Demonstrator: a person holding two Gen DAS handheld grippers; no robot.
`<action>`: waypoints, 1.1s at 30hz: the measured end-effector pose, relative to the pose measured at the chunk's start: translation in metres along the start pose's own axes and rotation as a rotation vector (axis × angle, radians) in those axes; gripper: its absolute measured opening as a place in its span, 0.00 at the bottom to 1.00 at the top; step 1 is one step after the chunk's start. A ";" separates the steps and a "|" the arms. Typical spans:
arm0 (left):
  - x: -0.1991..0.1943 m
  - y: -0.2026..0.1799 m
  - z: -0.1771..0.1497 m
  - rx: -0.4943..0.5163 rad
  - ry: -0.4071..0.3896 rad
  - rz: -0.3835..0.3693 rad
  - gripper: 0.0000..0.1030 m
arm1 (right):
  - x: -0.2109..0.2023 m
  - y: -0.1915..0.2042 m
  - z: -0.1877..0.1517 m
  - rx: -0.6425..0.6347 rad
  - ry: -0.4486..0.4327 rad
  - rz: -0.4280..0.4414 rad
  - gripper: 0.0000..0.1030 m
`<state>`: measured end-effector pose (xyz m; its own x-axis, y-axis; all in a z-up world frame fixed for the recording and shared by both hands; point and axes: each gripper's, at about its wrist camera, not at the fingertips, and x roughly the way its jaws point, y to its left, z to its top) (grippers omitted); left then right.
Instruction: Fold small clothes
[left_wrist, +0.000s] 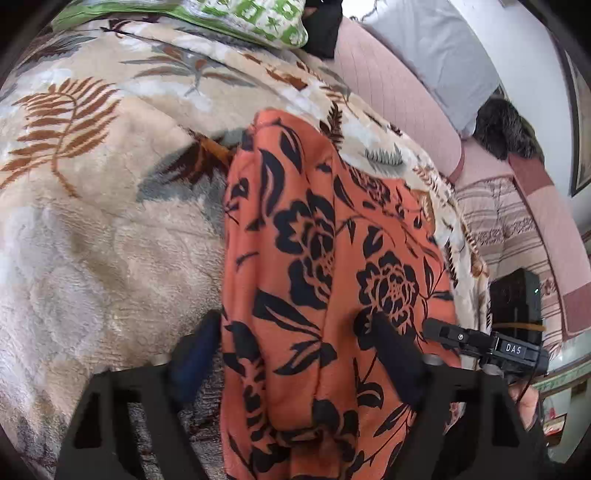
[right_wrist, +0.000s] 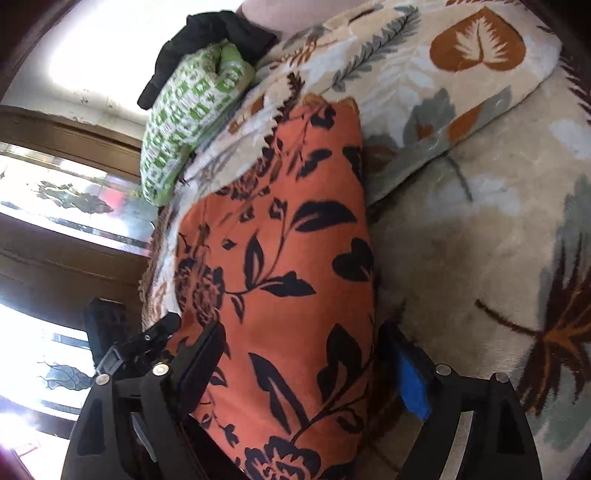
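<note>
Orange cloth with a black flower print (left_wrist: 325, 266) is lying in a long, narrow band across the leaf-patterned blanket (left_wrist: 96, 221), and both grippers are sitting at its near end. Left gripper (left_wrist: 295, 354) is straddling the band: one finger (left_wrist: 195, 354) is showing on the blanket just beside the cloth's edge, the other finger (left_wrist: 399, 365) is lying over the print. Whether those jaws are actually biting is something I cannot tell, because the fabric is hiding the contact. Right gripper (right_wrist: 303, 365) is looking spread too, with fingers either side of the same cloth (right_wrist: 288, 266) in its own view, and again the grip itself is not visible.

Judging by the band's shape, the lengthwise fold is looking done and the end-to-end fold is coming up. To do it well, both grippers should be taking all the layers at once, near the two corners, not only the top sheet. Lifting level and together is what matters, so the end is not twisting. Carrying it toward the far end, near the green patterned pillow (right_wrist: 192, 122), and matching edge to edge is the aim. The plush blanket is probably dragging on thin fabric, so a clean lift beats a slide.
</note>
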<state>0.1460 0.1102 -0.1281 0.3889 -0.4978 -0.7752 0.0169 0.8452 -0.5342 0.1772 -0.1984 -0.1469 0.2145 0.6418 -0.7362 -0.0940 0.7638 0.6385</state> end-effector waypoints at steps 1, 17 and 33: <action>0.001 -0.003 -0.001 0.008 0.005 0.000 0.36 | 0.004 0.007 0.000 -0.020 0.008 -0.019 0.53; 0.026 -0.156 0.055 0.218 -0.144 0.014 0.43 | -0.141 -0.007 0.060 -0.188 -0.260 -0.057 0.47; 0.058 -0.125 0.029 0.202 -0.103 0.286 0.75 | -0.106 -0.018 0.036 -0.145 -0.336 -0.115 0.86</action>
<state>0.1934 -0.0184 -0.0967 0.4948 -0.2221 -0.8402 0.0717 0.9739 -0.2152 0.1915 -0.2821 -0.0722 0.5359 0.5114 -0.6718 -0.1817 0.8469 0.4998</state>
